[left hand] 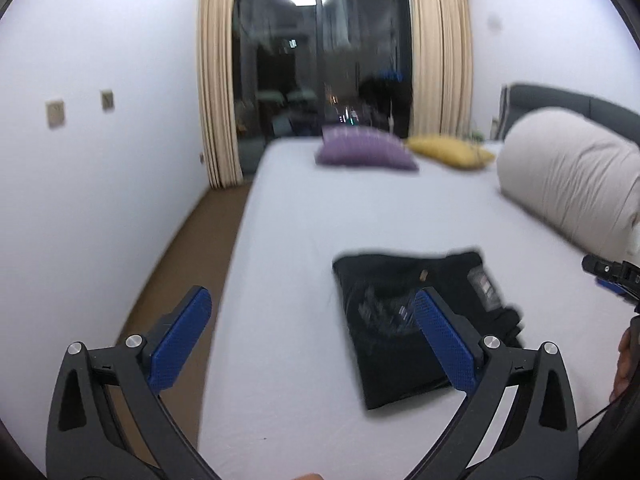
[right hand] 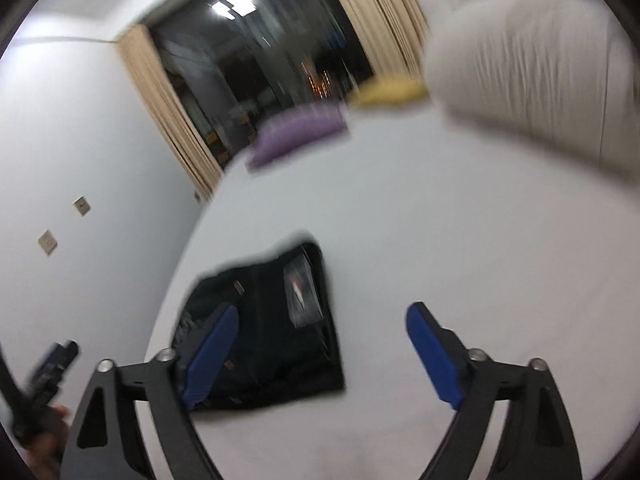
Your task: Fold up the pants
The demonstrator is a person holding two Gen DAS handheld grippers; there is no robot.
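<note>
The black pants (left hand: 404, 320) lie folded into a compact rectangle on the white bed (left hand: 320, 220), a label patch facing up. They also show in the right wrist view (right hand: 276, 336). My left gripper (left hand: 312, 300) is open and empty, held above the bed near the pants' left side. My right gripper (right hand: 320, 316) is open and empty, above the pants' right edge. The right gripper's tip shows at the far right of the left wrist view (left hand: 608, 276); the left gripper shows at the lower left of the right wrist view (right hand: 52, 364).
A purple cushion (left hand: 364, 148), a yellow cushion (left hand: 448, 152) and a large beige bolster (left hand: 572, 180) lie at the bed's far end. A dark window with beige curtains (left hand: 216, 80) is behind. A brown floor strip (left hand: 192, 264) runs along the left wall.
</note>
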